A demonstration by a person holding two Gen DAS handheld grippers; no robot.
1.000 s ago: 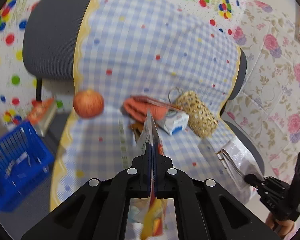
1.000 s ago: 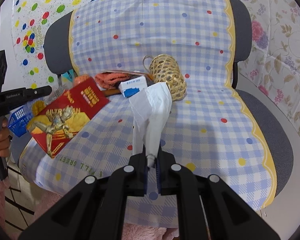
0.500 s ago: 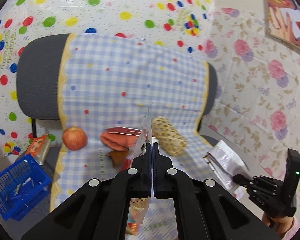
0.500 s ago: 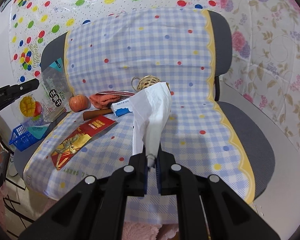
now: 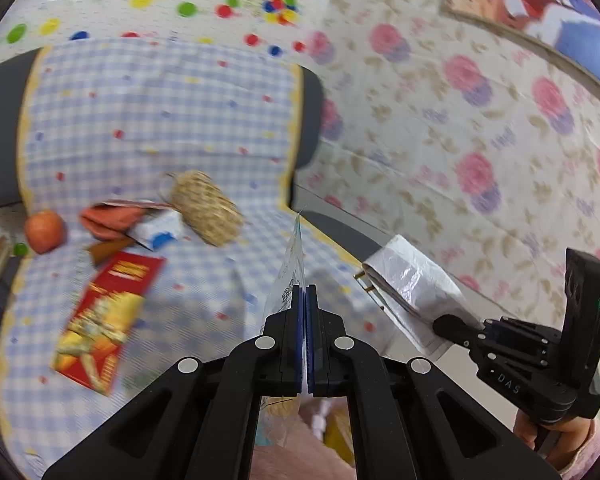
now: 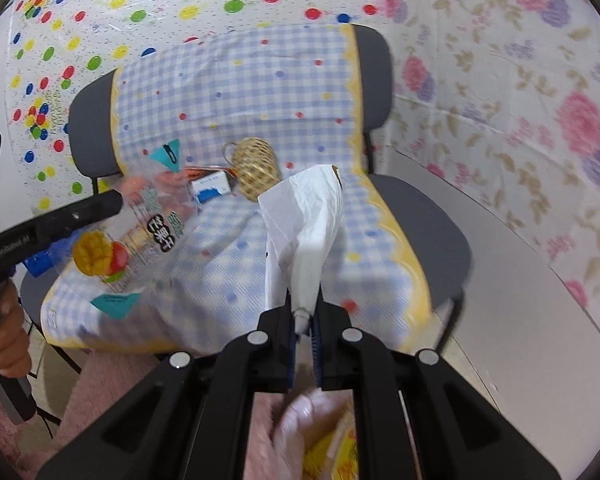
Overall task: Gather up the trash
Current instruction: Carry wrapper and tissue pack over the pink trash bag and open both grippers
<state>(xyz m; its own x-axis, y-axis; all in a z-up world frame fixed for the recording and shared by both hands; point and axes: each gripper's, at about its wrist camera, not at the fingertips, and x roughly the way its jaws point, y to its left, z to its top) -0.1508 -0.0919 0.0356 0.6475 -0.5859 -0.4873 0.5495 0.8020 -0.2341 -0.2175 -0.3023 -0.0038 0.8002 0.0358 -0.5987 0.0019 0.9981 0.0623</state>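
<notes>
My left gripper (image 5: 303, 294) is shut on a clear plastic snack bag (image 5: 290, 276) seen edge-on; the right wrist view shows it (image 6: 140, 224) with fruit print, hanging over the chair's left side. My right gripper (image 6: 303, 312) is shut on a white paper bag (image 6: 304, 232), which also shows in the left wrist view (image 5: 408, 284) off the seat's right edge. Both are held above the checked chair cover (image 5: 204, 288). A red card (image 5: 108, 316) lies on the seat.
On the seat's back lie an apple (image 5: 44, 230), an orange cloth (image 5: 108, 218), a small white-and-blue box (image 5: 160, 232) and a woven basket (image 5: 206, 208). A blue crate (image 6: 40, 260) stands low at the chair's left. Flowered wall cloth is to the right.
Both grippers have pulled back and up from the seat with their bags. The left view has swung right, away from the blue crate. The red card now lies bare on the seat.
</notes>
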